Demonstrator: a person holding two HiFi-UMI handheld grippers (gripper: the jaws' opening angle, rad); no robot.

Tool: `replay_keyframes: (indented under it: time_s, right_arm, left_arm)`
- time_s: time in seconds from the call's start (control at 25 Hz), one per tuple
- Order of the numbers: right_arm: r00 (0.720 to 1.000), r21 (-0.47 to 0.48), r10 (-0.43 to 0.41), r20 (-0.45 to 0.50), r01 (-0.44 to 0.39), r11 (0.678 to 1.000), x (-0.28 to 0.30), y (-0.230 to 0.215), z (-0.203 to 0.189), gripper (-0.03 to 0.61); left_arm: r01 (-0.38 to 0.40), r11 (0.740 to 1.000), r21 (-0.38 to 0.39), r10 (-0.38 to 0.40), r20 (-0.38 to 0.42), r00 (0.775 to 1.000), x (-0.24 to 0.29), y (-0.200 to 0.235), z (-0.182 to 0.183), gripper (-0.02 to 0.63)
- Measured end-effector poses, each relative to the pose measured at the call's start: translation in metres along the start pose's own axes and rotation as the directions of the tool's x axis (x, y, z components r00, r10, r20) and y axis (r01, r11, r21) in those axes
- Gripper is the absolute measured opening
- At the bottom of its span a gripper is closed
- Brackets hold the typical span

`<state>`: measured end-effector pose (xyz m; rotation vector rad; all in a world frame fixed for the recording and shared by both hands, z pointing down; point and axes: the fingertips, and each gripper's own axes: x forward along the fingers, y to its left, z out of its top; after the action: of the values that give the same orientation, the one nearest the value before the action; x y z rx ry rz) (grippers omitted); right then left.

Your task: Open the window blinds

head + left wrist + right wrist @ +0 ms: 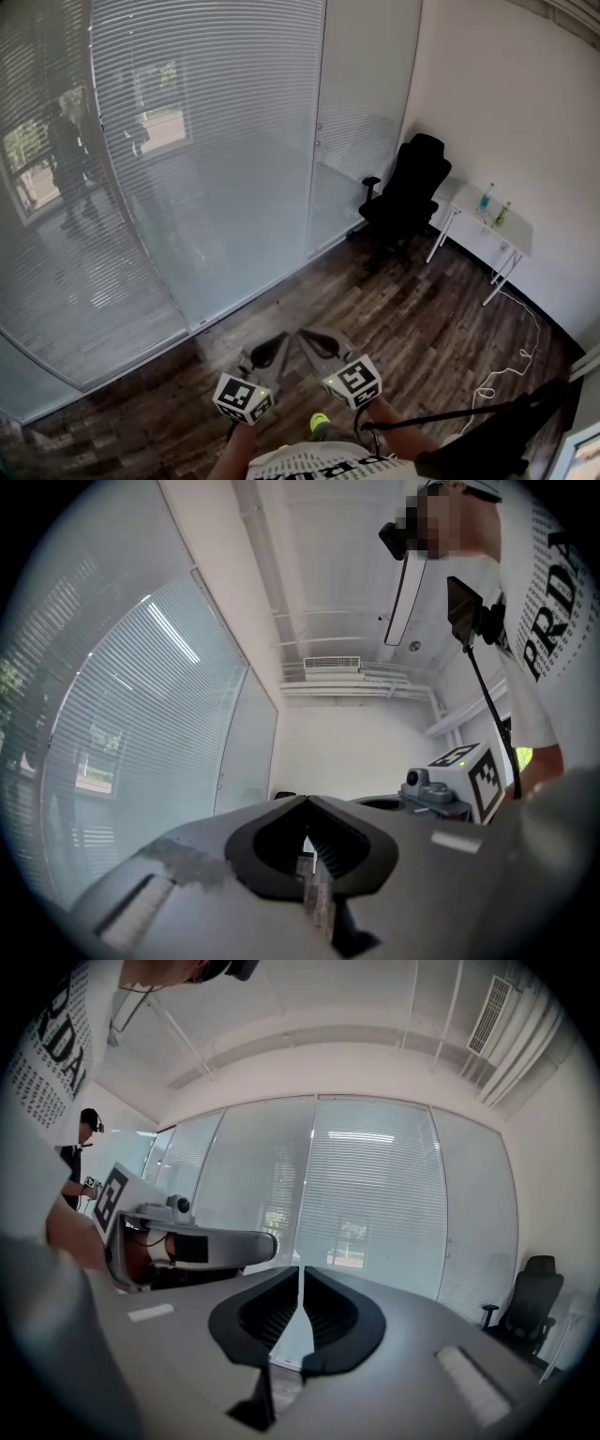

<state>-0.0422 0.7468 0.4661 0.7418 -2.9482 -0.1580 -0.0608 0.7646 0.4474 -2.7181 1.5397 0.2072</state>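
A: Nearest?
B: Left gripper [306, 801] pinched shut, empty; right gripper [300, 1271] parted by a sliver, nothing between.
A: Farther?
B: Blinds [206, 141] hanging lowered ahead, well apart from both. Beyond, black chair [408, 192]; white table [514, 236] bearing possibly two bottles [487, 199], contents unreadable.

Left gripper [279, 343] sits low at 6 o'clock and points toward 1 o'clock. Its jaws are closed and empty. Right gripper [307, 339], just beside it, points toward 11 o'clock. Its jaws are a hairline apart and empty. The tips nearly meet.
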Motion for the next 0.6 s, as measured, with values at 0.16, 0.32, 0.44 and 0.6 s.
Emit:
replay_keyframes:
  time_s: [0.16,0.32,0.44,0.6]
  right_arm:
    - [1.0,0.028,0.013,0.002,-0.013,1.0,0.008,-0.023,-0.004,0.031]
    - [0.999,0.028,0.033,0.002,-0.033,0.999,0.02,-0.043,-0.009,0.035]
    - [0.999,0.032,0.037,0.002,-0.037,0.999,0.027,-0.072,-0.008,0.037]
    - [0.999,0.03,0.037,0.004,-0.037,0.999,0.029,-0.116,-0.013,0.037]
  left_arm:
    - [-0.025,1.0,-0.004,0.025,-0.005,1.0,0.018,0.011,-0.006,-0.008]
    - [-0.059,0.998,-0.012,0.059,-0.011,0.998,0.037,0.028,-0.013,-0.008]
    - [-0.077,0.997,-0.014,0.077,-0.01,0.997,0.065,0.039,-0.012,-0.008]
    - [-0.101,0.995,-0.005,0.101,-0.016,0.995,0.103,0.05,-0.013,-0.008]
